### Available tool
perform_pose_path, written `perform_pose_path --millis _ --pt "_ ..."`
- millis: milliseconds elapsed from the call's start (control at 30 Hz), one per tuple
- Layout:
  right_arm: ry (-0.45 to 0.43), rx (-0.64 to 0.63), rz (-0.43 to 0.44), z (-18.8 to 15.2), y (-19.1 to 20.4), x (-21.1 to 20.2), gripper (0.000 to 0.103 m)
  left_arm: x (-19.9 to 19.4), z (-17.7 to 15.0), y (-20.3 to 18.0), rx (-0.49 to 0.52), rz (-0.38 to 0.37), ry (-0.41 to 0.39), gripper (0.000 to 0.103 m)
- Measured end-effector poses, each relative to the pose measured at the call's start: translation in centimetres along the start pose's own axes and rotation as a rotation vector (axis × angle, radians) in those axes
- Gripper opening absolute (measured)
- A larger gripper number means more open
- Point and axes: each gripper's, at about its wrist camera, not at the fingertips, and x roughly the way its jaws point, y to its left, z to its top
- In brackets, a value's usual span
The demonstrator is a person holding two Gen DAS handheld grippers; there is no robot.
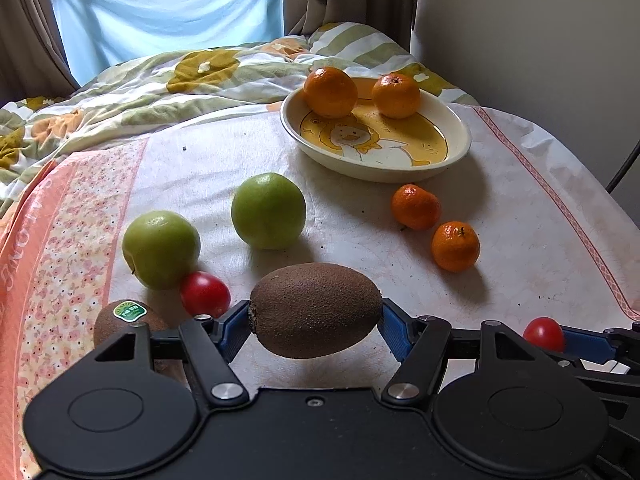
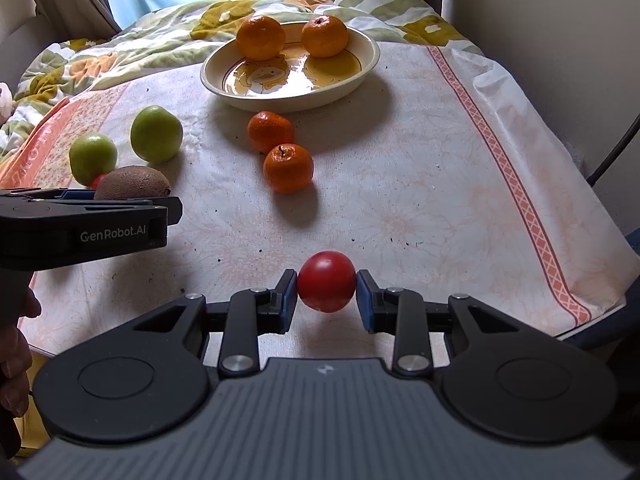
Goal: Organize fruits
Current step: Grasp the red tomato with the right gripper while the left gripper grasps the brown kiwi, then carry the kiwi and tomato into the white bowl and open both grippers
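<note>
1. Two claws are at work here: your left claw has its blue pads pressed on both ends of a brown kiwi, holding it clear of the cloth.
2. Your right claw is closed tight on a red tomato, one pad on each side, just above the cloth; no earlier view is given to compare.
3. The surface under everything is a bed covered with a white cloth edged in pink; a flowered quilt lies bunched at the far end.
4. The cream dish with a duck drawing sits at the far side of the cloth and holds two oranges, side by side at its back rim.
5. Two more mandarins lie on the cloth just in front of the dish, near each other.
6. Two green apples rest left of centre; a second tomato touches the nearer apple.
7. A second kiwi with a green sticker lies at the near left, partly hidden behind your left claw.
</note>
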Motion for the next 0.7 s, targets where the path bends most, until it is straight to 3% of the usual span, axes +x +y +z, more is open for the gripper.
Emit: perform_pose_path --millis 400,700 --pt "-0.074 0.016 -0.009 3.3 0.1 -4.0 0.046 -4.0 2.9 0.7 -0.004 -0.055 -0.075 0.072" --pt "-0.143 0.004 0.018 7.6 0.1 -6.0 0.046 -6.7 5.9 1.5 0.011 -0.035 -0.158 0.071"
